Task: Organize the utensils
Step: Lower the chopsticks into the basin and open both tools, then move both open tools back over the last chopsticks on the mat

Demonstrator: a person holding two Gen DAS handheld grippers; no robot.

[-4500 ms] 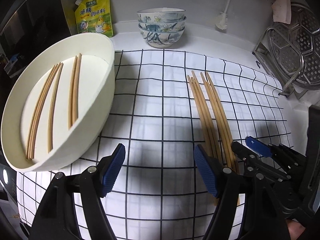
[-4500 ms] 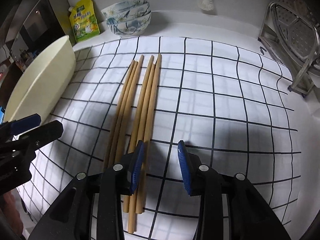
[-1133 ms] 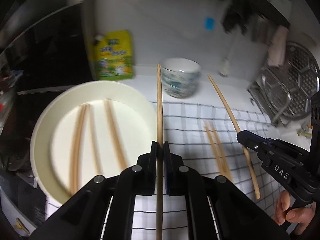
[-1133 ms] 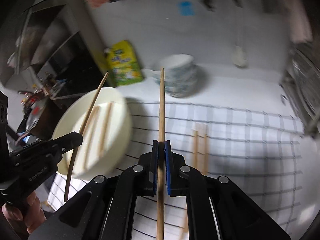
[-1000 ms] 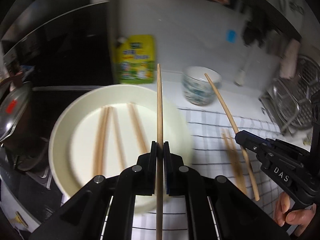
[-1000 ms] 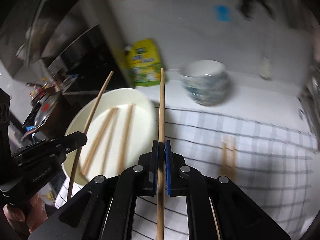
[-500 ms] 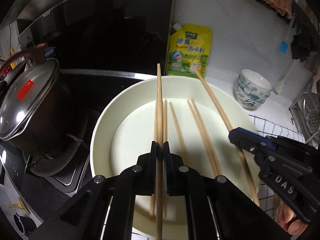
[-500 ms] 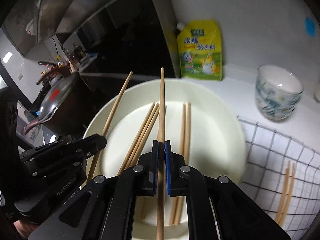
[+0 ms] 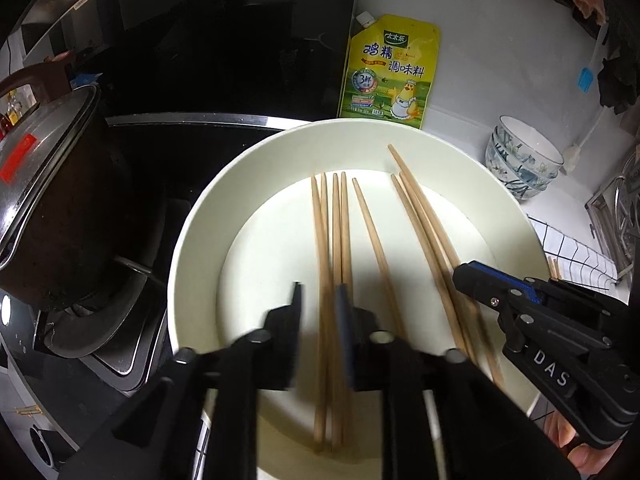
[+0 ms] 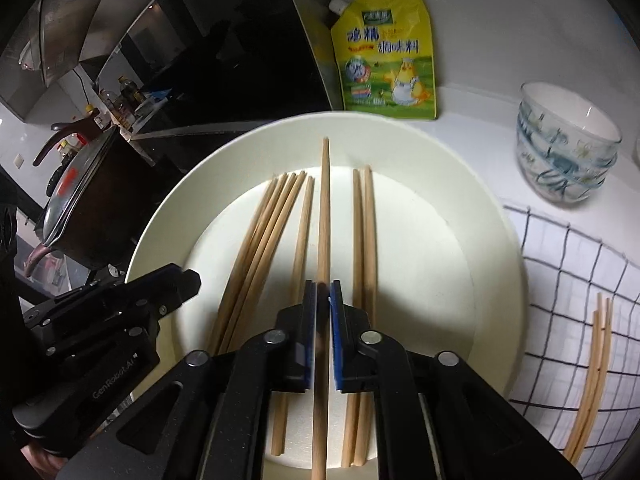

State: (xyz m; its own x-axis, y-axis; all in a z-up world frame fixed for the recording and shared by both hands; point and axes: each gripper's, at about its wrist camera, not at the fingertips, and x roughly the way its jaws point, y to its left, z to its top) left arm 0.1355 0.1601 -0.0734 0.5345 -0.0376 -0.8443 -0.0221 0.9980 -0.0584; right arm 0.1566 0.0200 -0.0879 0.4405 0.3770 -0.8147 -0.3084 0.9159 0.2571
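Pale wood against cream: the long wooden chopsticks lie lengthwise in the round cream-white basin, which I take as my landmark. Left of the basin a dark lidded pot sits on the black stove, its far side lost in shadow. Over the basin's near left part hangs the left gripper, its black fingers blurred; the jaws are opening, standing apart with a bundle of four sticks lying under the gap, and no pad presses on them. I cannot say which of those sticks it let go. A little right of that bundle one stick lies alone, then a slanted set of three with its near ends hidden behind the other tool.

The right gripper hovers over the basin's near middle. Its jaws are opening too, a narrow gap only, with one tapered chopstick running through it; whether the blue pads touch that stick is hard to make out in the blur. Its tip reaches toward the basin's far wall.

Behind the basin a yellow seasoning pouch leans on the white wall. Right of the basin stand stacked blue-patterned bowls, and a white cloth with a black grid carries two more thin chopsticks, cut off by the frame's dark edge.
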